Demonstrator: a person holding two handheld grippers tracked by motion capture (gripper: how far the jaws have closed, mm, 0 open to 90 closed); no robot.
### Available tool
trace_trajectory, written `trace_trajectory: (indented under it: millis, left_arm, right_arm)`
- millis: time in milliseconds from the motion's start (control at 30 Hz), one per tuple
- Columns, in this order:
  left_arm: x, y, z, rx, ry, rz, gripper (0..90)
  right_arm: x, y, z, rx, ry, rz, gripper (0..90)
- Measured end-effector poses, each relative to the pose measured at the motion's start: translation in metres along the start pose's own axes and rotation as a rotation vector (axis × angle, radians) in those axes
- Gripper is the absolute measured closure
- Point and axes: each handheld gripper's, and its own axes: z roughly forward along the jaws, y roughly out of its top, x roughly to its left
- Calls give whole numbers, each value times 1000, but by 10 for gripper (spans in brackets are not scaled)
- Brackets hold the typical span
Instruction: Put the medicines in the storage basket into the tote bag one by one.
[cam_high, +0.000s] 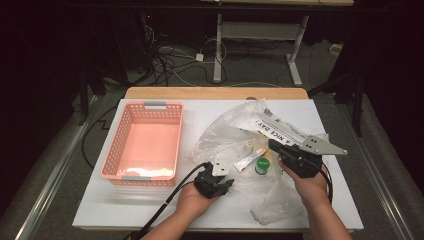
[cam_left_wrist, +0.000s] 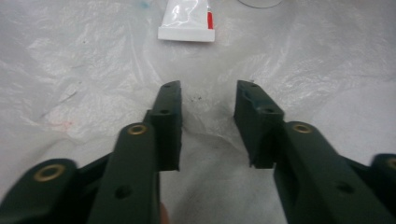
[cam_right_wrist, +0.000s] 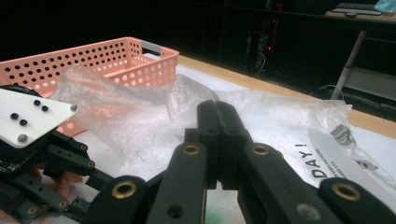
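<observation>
The work in hand looks like emptying the plastic bag (cam_high: 250, 150) into the pink basket (cam_high: 145, 142): the bag lies crumpled on the white surface (cam_high: 100, 210), just right of the basket, with its contents seen through the film. The right tongs (cam_high: 272, 145) are clenched, apparently pinching the bag's film near its printed band, though the film between the tips is hard to make out. The left tongs (cam_left_wrist: 208, 109) stand partly parted over the wrinkled film with nothing between the pads; the white tube (cam_left_wrist: 187, 21) lies ahead of them, well clear of the tips. By my reading this is the opening step, with the bag held and no item yet gripped. The next move probably calls for the left tongs to reach forward to the tube and close across it. Count: one basket, one bag, one tube, one green-capped bottle (cam_high: 261, 165), two tongs.
</observation>
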Motion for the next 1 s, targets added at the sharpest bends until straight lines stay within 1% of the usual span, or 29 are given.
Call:
trace_trajectory:
  millis: [100,133,200,233,333,533,600,633,800,1000]
  left_arm:
    - [-1,0,0,-3,-11,13,774]
    - [-1,0,0,-4,-13,14,800]
    - [-2,-1,0,-4,-12,28,865]
    - [-3,-1,0,-4,-9,34,878]
    - [-2,-1,-1,-6,-14,30,881]
    - [-2,-3,-2,-19,-12,31,883]
    - [-4,-4,-4,-41,-4,40,883]
    - [-3,-5,-6,-54,-2,37,883]
    - [0,-8,-11,-118,-13,-6,883]
    - [3,-12,-15,-167,-21,-27,883]
  right_arm:
    - [-1,-1,-1,-1,0,2,900]
    - [-1,-1,-1,-2,2,3,900]
    - [-1,-1,-2,-5,1,4,900]
    - [-1,-1,-2,-4,0,2,900]
    - [-1,0,-3,-9,-1,2,900]
    - [0,0,-3,-11,2,-6,900]
    - [0,0,-3,-12,1,-5,900]
    - [0,0,-3,-12,0,-5,900]
    - [1,-1,-3,-8,5,-9,900]
    - [3,-1,0,-9,12,-15,900]
